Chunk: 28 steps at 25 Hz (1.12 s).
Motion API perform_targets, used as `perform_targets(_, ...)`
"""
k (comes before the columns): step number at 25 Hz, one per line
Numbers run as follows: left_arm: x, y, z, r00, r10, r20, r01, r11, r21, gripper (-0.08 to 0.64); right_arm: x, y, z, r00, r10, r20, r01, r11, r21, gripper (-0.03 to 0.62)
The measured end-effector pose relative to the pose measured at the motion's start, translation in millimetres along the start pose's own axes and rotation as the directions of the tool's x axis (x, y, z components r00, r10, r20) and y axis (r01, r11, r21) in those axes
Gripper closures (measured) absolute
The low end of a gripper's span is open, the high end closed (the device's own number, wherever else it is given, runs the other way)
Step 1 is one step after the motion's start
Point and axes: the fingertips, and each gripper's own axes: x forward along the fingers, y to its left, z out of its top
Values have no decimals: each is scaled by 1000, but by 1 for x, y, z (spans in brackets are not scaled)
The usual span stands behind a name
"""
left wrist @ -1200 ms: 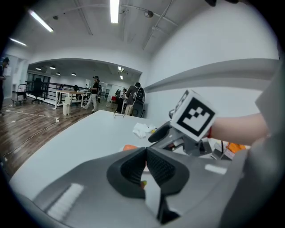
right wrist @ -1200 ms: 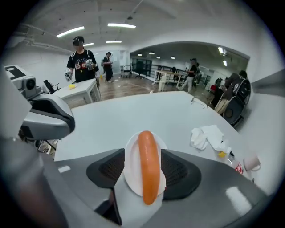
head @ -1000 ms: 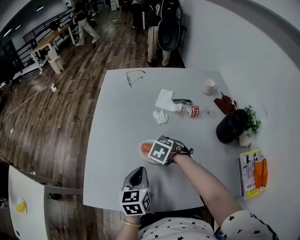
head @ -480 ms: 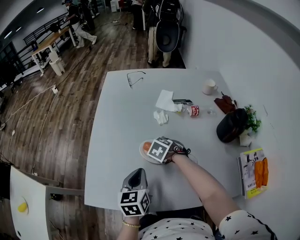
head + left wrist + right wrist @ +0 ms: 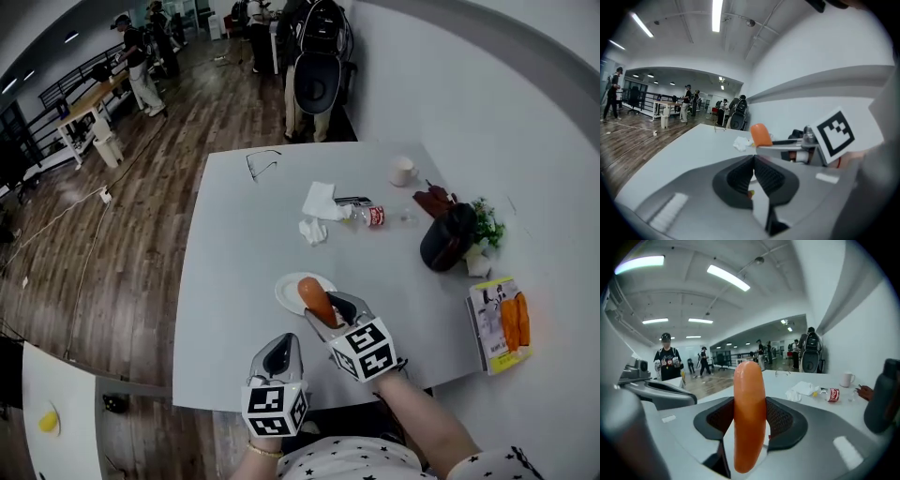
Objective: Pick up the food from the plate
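Note:
An orange sausage [image 5: 315, 296] hangs a little above the white plate [image 5: 285, 294], clamped upright between the pads of my right gripper [image 5: 323, 317]. In the right gripper view the sausage [image 5: 749, 418] fills the gap between both pads of the right gripper [image 5: 749, 423]. No other food shows on the plate. My left gripper [image 5: 280, 349] hovers at the table's near edge, left of the right one, its jaws shut with nothing between them. The left gripper view shows the left gripper [image 5: 753, 172] with pads together, and the sausage [image 5: 761, 135] beyond them.
Farther back on the grey table [image 5: 234, 244] lie glasses [image 5: 264, 162], white napkins [image 5: 322, 199], a crumpled tissue [image 5: 311, 231], a small bottle [image 5: 373, 216] and a cup [image 5: 403, 171]. A black bag [image 5: 446, 238], a plant [image 5: 485, 225] and a book [image 5: 501, 323] sit right. People stand beyond.
My right gripper closed on the sausage over the plate, then drew back toward me and lifted it off the plate. The left gripper stayed near the table edge.

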Motion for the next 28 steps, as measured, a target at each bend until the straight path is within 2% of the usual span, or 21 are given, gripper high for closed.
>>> perform_targets(3,-16,-9,4,999,-31,25,30,999,28,552,-40,18,1,993,-73,96,68,996,54,385)
perform_targets(8,-37,-19,-2,996,-79,32,77,996,44,552,-85,40,-10,979,-146,145,125,981,146,385)
perform_targets(15,-54,-25,-4,993,-108,36,106,993,58,552,-102,59,-12,974,-173,147,154,980,129,385)
perform_targets(28,-62,-27,4,992,-109,57,106,992,63,552,-107,72,-5,971,-184,153,167,979,116,385)
